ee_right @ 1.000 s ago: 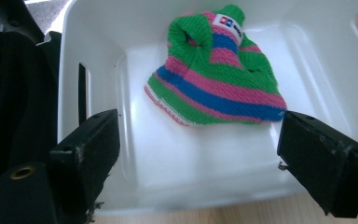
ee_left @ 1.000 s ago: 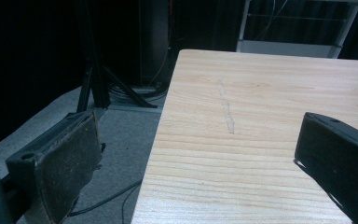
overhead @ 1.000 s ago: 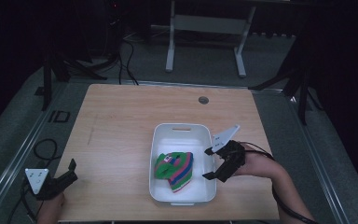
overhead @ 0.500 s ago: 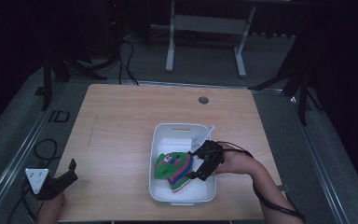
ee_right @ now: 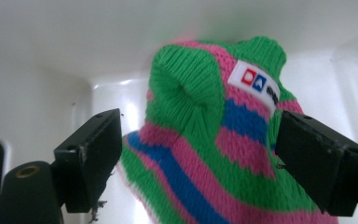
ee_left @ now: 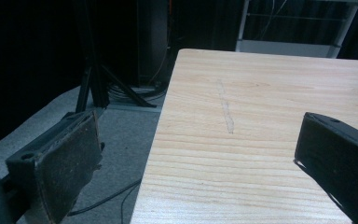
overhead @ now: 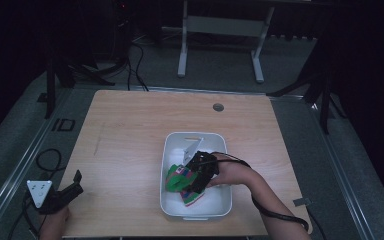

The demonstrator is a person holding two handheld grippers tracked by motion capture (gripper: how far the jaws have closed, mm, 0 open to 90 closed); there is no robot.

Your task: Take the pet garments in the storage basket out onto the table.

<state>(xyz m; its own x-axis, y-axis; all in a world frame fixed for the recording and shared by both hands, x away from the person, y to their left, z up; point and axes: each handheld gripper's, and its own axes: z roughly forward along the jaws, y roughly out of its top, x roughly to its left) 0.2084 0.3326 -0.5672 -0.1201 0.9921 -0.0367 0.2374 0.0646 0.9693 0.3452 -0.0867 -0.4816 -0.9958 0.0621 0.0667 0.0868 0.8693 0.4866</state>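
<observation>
High view: right gripper (overhead: 194,176) down in the white tub (overhead: 220,205) over the striped knit hat (overhead: 177,176).

Left gripper view: left gripper (ee_left: 205,158) idle, jaws open, at counter (ee_left: 270,102) edge.

Right gripper view: jaws open, straddling hat (soft, light, likely yields); pinch the bunched fold.

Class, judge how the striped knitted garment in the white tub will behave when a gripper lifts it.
The knitted garment looks soft and bunched, so it will probably flop and sag. Its ribbed yarn should grip, not slip. The right gripper, jaws open, straddles it.

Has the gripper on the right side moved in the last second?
Yes. The right gripper has gone leftward from beside the white bin's right wall to inside it, jaws open around the striped knit hat.
</observation>
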